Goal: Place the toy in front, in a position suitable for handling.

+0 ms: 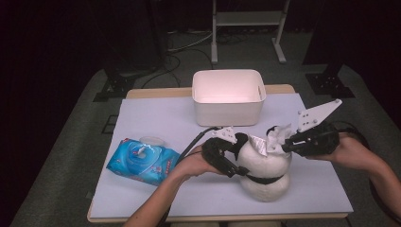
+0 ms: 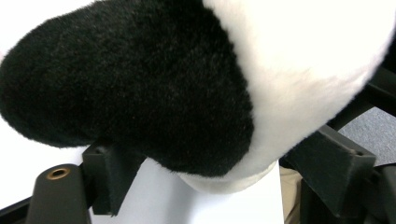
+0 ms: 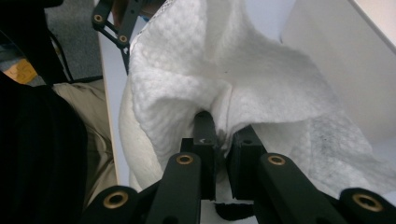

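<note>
Panda plush toy (image 1: 265,172), one of it, stands upright on the near right part of the white table (image 1: 156,118) in the high view, between the two grippers. One left gripper (image 1: 226,158) sits against its left side, at the black arm, and one right gripper (image 1: 289,144) holds one white wipe (image 1: 280,137) at the toy's head. Behind the toy stands one white bin (image 1: 228,97), and to the left lies one blue pack of wet wipes (image 1: 142,161) with its round lid flipped up. Two bare forearms come in from the near edge, one to each gripper.

From the left gripper view, the toy's black arm (image 2: 126,88) and white body (image 2: 308,60) bulge between the two black jaws, which stand spread wide, one on either side of the fur; the left pad touches the black fur, while contact at the right pad cannot be told.

Through the right gripper view, the two jaws are pressed nearly together, pinching a fold of the textured wipe (image 3: 187,79). The wipe drapes over the toy's white fur (image 3: 135,163), with a corner of the bin (image 3: 341,51) at the upper right.
</note>
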The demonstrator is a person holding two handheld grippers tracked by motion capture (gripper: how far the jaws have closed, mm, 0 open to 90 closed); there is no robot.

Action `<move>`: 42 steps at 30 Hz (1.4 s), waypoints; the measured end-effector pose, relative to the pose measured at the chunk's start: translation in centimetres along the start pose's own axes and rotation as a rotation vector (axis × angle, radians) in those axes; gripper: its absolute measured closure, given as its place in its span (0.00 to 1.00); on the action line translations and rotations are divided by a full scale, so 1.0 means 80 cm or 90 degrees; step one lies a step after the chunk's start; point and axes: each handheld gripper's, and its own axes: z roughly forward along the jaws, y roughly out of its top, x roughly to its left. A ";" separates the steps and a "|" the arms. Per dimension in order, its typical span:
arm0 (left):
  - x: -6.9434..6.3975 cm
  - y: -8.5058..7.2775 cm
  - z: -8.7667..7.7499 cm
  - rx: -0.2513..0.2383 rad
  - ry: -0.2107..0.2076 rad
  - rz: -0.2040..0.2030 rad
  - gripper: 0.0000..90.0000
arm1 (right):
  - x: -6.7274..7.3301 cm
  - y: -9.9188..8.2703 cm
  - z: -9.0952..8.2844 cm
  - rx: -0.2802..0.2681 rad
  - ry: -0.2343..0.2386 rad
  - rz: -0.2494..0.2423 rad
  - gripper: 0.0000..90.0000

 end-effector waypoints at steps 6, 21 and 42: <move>0.001 0.007 -0.016 0.009 0.015 0.016 0.24 | 0.003 0.009 0.001 -0.026 0.007 -0.010 0.92; -0.001 0.008 -0.054 0.011 0.046 0.040 0.24 | 0.005 0.019 0.017 -0.041 0.027 -0.019 0.92; -0.006 0.000 -0.030 -0.013 0.002 0.034 0.29 | 0.008 0.027 0.011 -0.026 0.030 -0.039 0.91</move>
